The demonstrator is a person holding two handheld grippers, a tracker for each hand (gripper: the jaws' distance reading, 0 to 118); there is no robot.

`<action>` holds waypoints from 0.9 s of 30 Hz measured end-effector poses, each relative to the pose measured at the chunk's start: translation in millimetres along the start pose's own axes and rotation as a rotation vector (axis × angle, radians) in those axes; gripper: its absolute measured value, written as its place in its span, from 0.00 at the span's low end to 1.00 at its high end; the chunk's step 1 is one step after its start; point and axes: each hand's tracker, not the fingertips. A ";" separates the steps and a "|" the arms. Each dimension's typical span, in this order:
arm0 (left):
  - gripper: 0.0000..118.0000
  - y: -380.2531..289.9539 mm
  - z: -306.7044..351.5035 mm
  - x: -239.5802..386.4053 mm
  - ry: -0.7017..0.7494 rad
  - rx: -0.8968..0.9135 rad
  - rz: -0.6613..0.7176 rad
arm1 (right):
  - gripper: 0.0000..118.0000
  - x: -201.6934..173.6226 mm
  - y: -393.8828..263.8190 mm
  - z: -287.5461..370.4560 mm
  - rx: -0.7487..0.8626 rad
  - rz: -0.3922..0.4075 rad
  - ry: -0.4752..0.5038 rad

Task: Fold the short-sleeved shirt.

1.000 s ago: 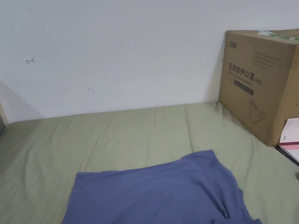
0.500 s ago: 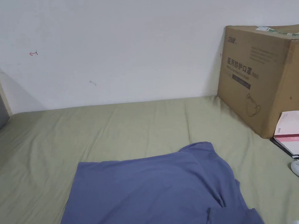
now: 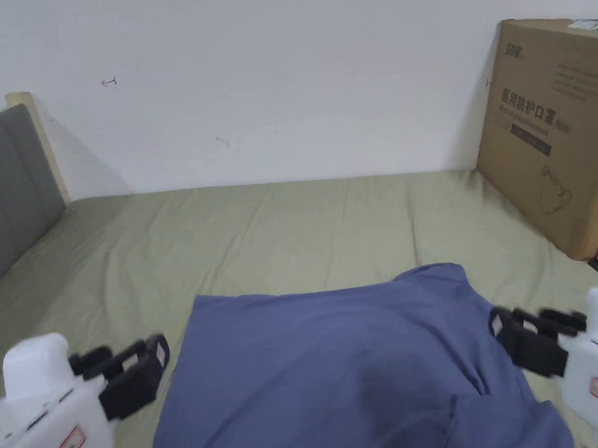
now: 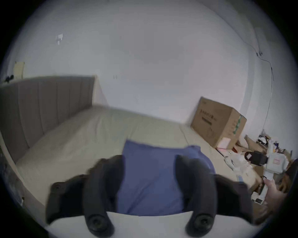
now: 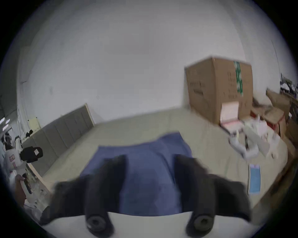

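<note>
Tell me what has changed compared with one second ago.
Both tongs have come into the head view: the left tongs beside the shirt's left edge, the right tongs at its right edge. Both are open and hold nothing. The shirt and the cardboard box lie as before.

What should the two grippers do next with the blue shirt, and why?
Probably lower both grippers onto the shirt's side edges and pinch them. The blue shirt lies spread on the green bed sheet, not yet folded. The left gripper and right gripper are open, empty, one at each side of it, touching no cloth.
</note>
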 end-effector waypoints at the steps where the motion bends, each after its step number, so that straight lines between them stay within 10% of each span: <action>1: 0.32 4.0 -2.3 5.8 0.007 0.019 -0.037 | 0.21 -8.0 3.5 -4.1 0.040 0.025 0.005; 3: 0.00 11.4 -9.7 19.8 0.038 0.027 -0.131 | 0.03 -12.7 5.6 -9.3 0.001 0.052 -0.033; 11: 0.00 34.4 -38.1 29.1 -0.018 -0.095 -0.101 | 0.00 -27.9 27.6 -36.8 0.022 -0.035 0.001; 17: 0.01 24.3 -95.4 -16.3 -0.042 -0.843 -0.104 | 0.00 -16.1 24.7 -35.2 -0.100 -0.059 0.046; 21: 0.61 -34.1 -97.6 -52.2 -0.043 -1.020 -0.132 | 0.00 -8.5 12.1 -27.7 -0.154 -0.054 0.050; 27: 0.63 -107.0 -97.8 -85.4 0.049 -1.090 -0.149 | 0.00 2.9 -11.3 -26.1 -0.251 -0.060 0.036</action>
